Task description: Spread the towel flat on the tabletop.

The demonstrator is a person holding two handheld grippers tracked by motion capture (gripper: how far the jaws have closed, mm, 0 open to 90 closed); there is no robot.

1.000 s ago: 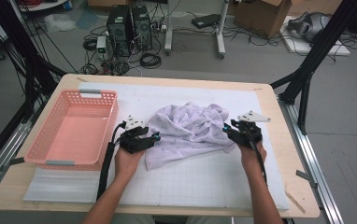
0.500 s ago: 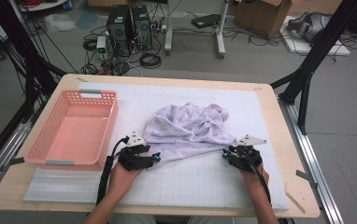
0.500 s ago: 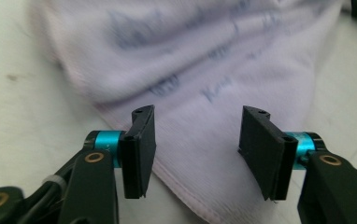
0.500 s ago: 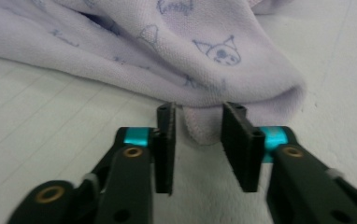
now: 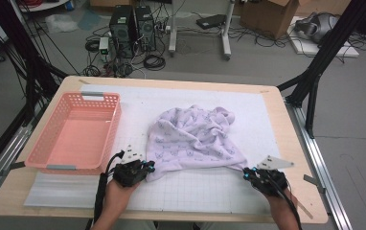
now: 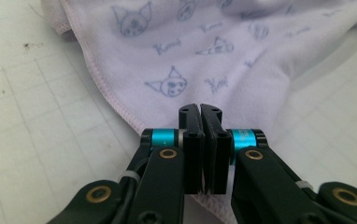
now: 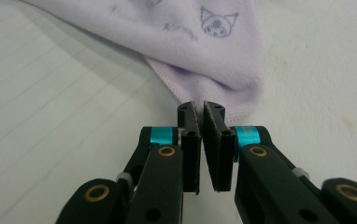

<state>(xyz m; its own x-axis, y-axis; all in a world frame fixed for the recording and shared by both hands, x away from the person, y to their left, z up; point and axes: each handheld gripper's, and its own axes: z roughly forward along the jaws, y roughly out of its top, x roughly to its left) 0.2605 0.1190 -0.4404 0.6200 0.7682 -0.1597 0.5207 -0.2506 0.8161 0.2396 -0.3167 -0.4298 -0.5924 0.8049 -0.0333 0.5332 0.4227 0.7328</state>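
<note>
A pale lilac cloth [image 5: 195, 139] printed with small cartoon faces lies rumpled on the white gridded mat [image 5: 205, 191]. Its near edge is pulled straight between my two grippers. My left gripper [image 5: 150, 167] sits at the cloth's near left corner. In the left gripper view its jaws [image 6: 200, 108] have just been closing and now stand pressed together, with the hem of the cloth [image 6: 176, 56] running under and between them. My right gripper [image 5: 245, 173] is at the near right corner. Its jaws [image 7: 200, 105] have also just been closing and pinch the tip of the cloth [image 7: 214, 60].
A pink plastic basket [image 5: 37, 158] with nothing in it stands on the left side of the table, just beyond my left hand. The table's wooden front edge [image 5: 195, 218] is close behind both hands. Computers, cables and boxes lie on the floor beyond the table.
Both hands have drawn back toward the table's near edge and apart. The cloth's near edge came with them and now lies stretched between the grippers.
</note>
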